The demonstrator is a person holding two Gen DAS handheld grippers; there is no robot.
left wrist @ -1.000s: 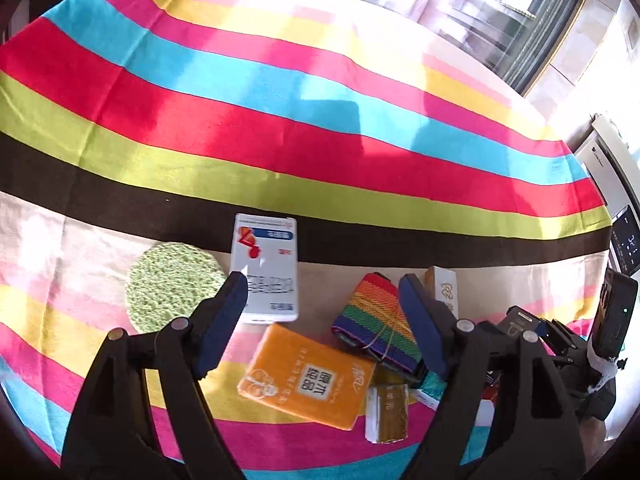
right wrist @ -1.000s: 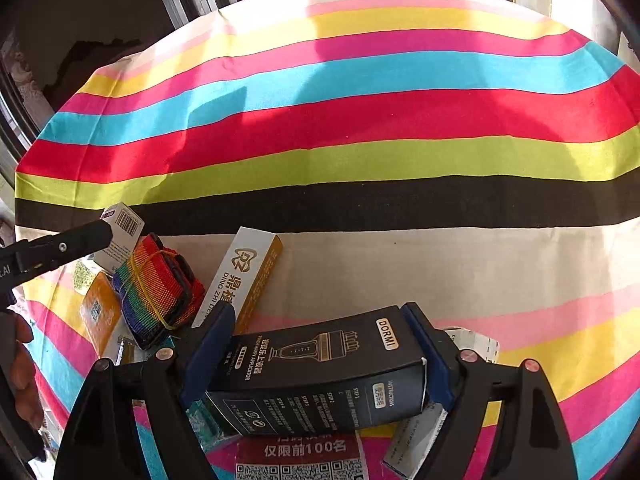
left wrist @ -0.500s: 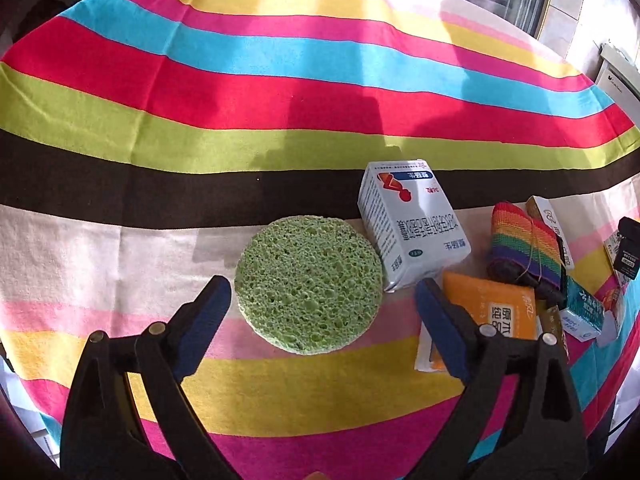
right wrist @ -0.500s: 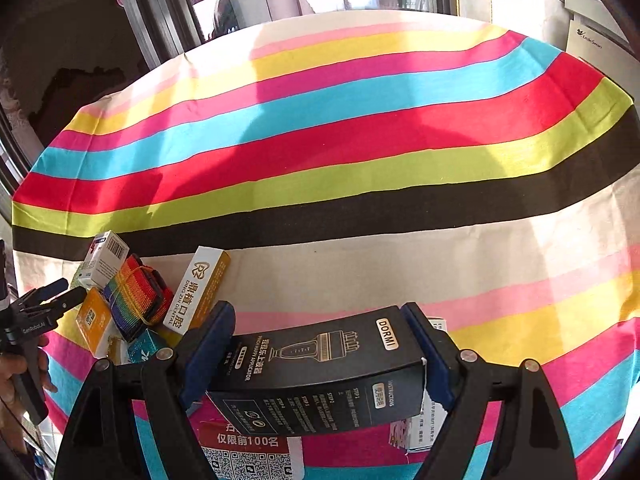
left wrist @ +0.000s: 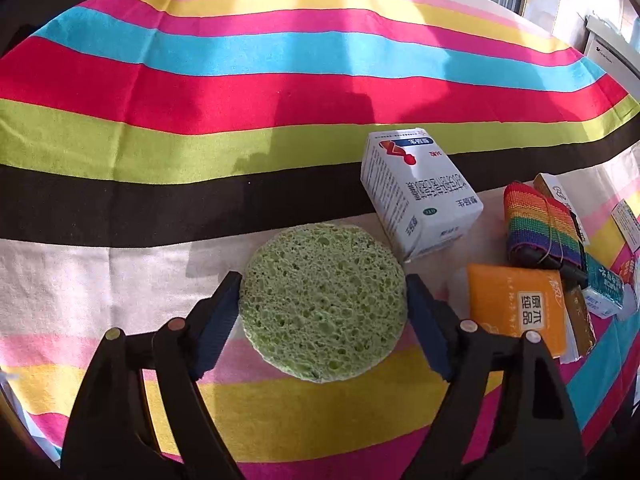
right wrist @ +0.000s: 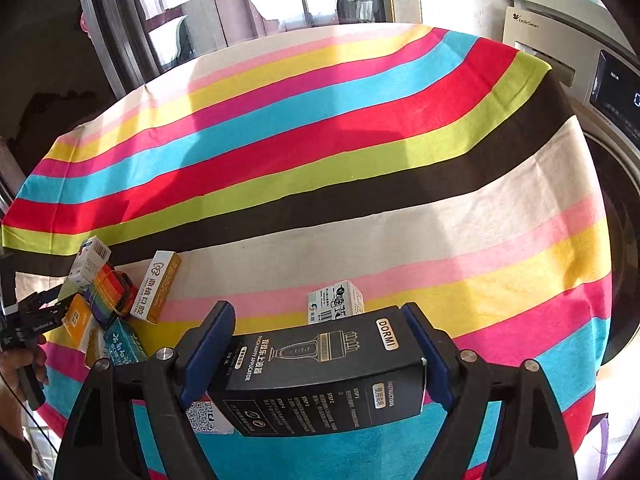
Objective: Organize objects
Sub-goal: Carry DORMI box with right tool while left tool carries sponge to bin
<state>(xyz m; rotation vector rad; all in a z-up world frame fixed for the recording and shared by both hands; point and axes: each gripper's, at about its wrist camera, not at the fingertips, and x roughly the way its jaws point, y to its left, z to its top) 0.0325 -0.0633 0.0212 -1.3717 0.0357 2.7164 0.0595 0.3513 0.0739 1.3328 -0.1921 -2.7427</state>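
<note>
Left gripper (left wrist: 323, 304): fingers just closing onto round green sponge (left wrist: 322, 303) lying on striped worktop (left wrist: 280, 80), white box (left wrist: 416, 194) just beside | Right gripper (right wrist: 320, 354): fingers pinching black box (right wrist: 320, 376), raised above worktop.

The left gripper (left wrist: 323, 300) has swung from over the orange packet (left wrist: 518, 314) to the round green sponge (left wrist: 323, 304), and its jaws have just been closing onto the sponge's edges. The right gripper (right wrist: 322, 344) has carried the black DORMI box (right wrist: 320, 376) up and right; a white printed carton (right wrist: 334, 306) now shows behind it.
</note>
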